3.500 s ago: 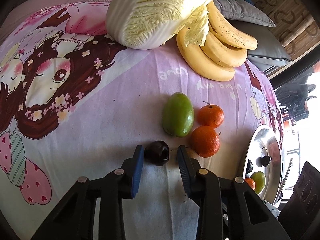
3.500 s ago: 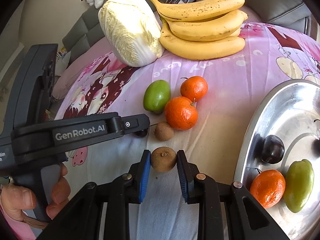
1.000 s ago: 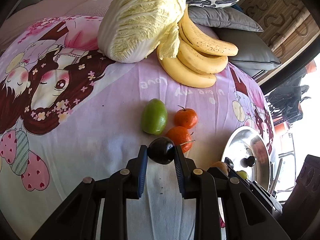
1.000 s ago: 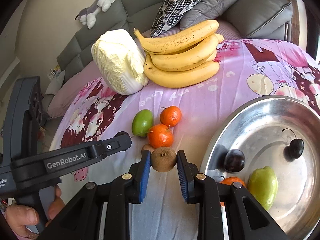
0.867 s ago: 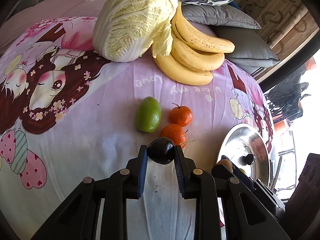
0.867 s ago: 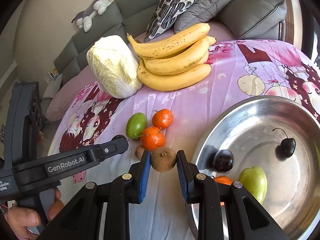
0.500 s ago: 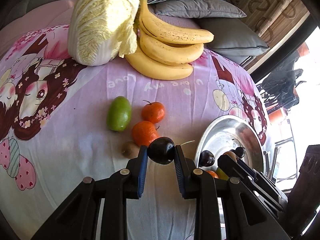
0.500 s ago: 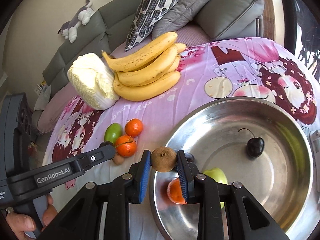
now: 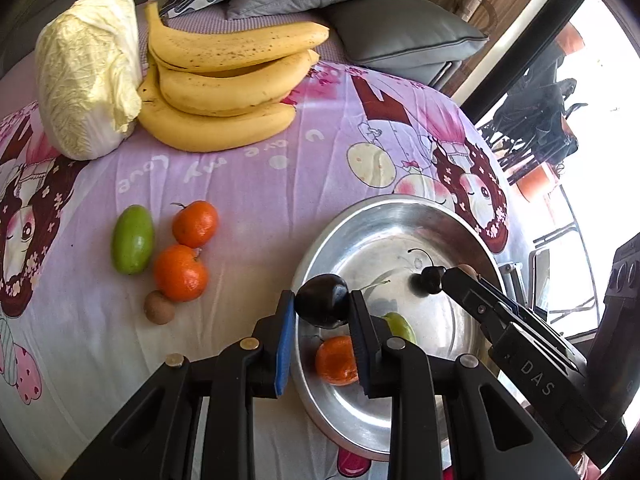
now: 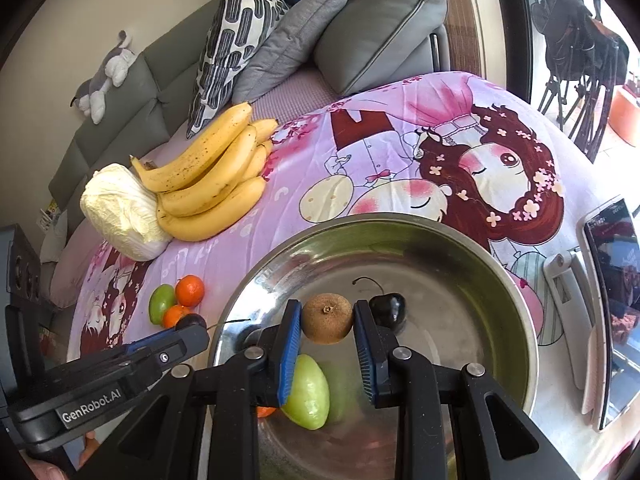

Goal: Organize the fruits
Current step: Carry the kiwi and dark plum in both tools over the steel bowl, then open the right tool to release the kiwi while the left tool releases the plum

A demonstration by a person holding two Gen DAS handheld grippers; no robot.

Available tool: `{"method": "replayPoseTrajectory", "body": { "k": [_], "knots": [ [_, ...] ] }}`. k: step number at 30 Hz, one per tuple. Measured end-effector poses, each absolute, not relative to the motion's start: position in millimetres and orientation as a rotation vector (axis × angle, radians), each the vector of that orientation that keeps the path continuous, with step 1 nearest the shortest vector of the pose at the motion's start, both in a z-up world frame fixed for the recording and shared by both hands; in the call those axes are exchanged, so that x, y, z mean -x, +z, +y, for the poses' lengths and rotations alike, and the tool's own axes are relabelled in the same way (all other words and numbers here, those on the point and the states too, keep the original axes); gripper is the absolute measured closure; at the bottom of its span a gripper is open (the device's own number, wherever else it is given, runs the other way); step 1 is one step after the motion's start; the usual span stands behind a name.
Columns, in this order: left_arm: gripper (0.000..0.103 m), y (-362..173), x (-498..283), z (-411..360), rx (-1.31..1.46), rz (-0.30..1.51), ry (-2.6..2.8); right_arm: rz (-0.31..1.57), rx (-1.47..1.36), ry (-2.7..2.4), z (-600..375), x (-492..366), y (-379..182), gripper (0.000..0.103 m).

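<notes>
My left gripper is shut on a dark plum and holds it above the left rim of the steel bowl. My right gripper is shut on a brown kiwi and holds it over the bowl. In the bowl lie a cherry, a green fruit and a tangerine. On the cloth to the left lie a green fruit, two tangerines and a second kiwi.
A banana bunch and a cabbage lie at the back of the pink cartoon cloth. Grey cushions stand behind. A phone on a stand is right of the bowl.
Both grippers moved right, carrying their fruit. The kiwi is now further over the bowl, and the plum has reached the bowl's left rim.
</notes>
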State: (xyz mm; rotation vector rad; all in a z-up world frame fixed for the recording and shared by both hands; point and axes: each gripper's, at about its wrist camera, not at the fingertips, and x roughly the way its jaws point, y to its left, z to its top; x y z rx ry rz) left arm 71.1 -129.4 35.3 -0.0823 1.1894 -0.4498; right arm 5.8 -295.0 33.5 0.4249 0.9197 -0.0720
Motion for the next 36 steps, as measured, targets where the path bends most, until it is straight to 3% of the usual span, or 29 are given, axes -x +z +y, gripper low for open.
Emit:
{"method": "replayPoseTrajectory", "body": {
  "k": [14,36],
  "knots": [
    [0.075,23,-80,-170,-0.005,1.207,-0.464,0.947,-0.435,-0.069,-306,-14,25,0.074],
    [0.075,5,-84,-171,-0.004,1.249,-0.432,1.004,-0.395,-0.070,-304,-32,13,0.074]
  ]
}}
